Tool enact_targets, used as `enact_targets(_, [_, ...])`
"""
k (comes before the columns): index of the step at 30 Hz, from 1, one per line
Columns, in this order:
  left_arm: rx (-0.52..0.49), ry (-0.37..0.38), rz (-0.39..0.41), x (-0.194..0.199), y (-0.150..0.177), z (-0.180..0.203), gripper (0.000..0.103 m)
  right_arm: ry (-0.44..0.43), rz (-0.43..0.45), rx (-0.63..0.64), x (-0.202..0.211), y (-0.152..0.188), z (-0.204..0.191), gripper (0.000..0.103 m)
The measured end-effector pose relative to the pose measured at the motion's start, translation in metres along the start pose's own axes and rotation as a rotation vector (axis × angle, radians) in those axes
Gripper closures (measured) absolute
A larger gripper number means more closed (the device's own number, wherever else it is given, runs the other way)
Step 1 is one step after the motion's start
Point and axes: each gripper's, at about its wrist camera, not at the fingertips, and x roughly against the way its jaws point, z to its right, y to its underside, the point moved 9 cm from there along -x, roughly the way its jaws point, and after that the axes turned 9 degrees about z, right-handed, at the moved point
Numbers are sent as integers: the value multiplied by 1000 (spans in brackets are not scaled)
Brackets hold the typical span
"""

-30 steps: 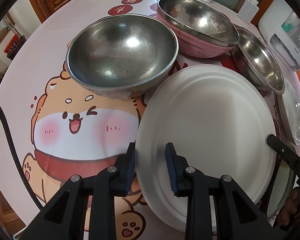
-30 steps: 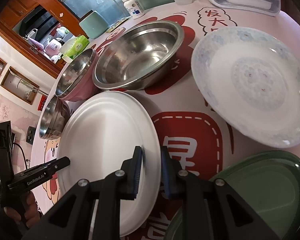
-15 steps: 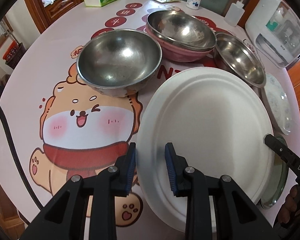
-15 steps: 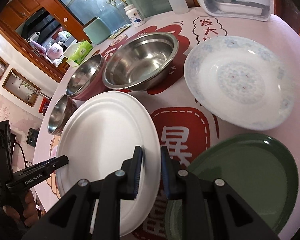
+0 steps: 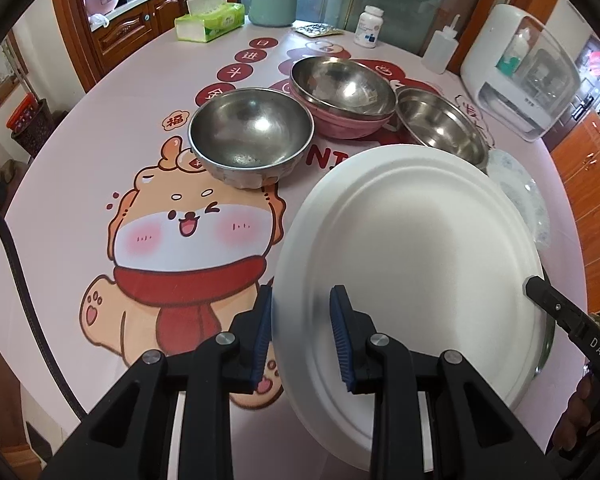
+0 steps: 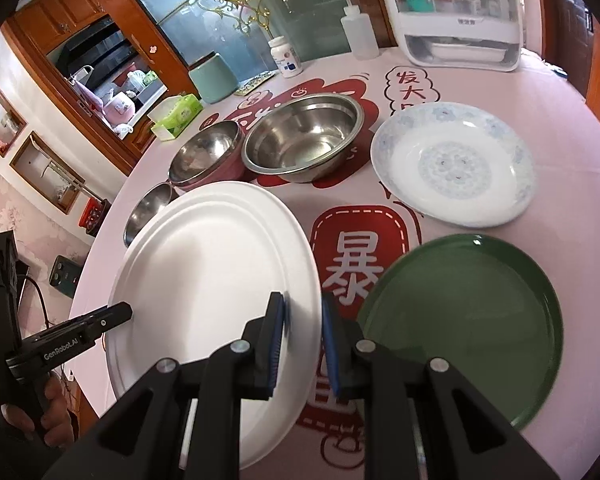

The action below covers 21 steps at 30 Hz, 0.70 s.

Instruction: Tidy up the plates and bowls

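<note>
Both grippers hold one large white plate [image 5: 416, 248], lifted above the table. My left gripper [image 5: 300, 332] is shut on its left rim. My right gripper [image 6: 302, 334] is shut on its right rim; the plate shows in the right wrist view [image 6: 212, 264] too. On the table stand a steel bowl [image 5: 251, 132], a steel bowl nested in a pink bowl [image 5: 342, 92], a wider steel bowl [image 6: 304, 140], a blue-patterned white plate [image 6: 454, 164] and a green plate [image 6: 464, 316].
At the far edge of the round cartoon-printed table [image 5: 100, 120] stand a tissue box [image 5: 210, 22], a teal jar [image 5: 273, 0], a pill bottle [image 5: 368, 26], a squeeze bottle [image 5: 440, 50] and a white appliance [image 5: 520, 80]. Wooden cabinets lie behind.
Both grippers have raised the white plate higher off the table. The bowls and the other plates now look farther away and have not moved.
</note>
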Motion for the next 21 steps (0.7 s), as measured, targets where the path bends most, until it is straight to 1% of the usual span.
enact_targets(9, [-59, 47, 26, 29, 12, -4, 76, 48, 49, -38, 38, 27, -11, 85])
enact_targets(21, [-169, 116, 34, 50, 30, -3, 76, 133, 101, -119, 75, 68, -15, 84])
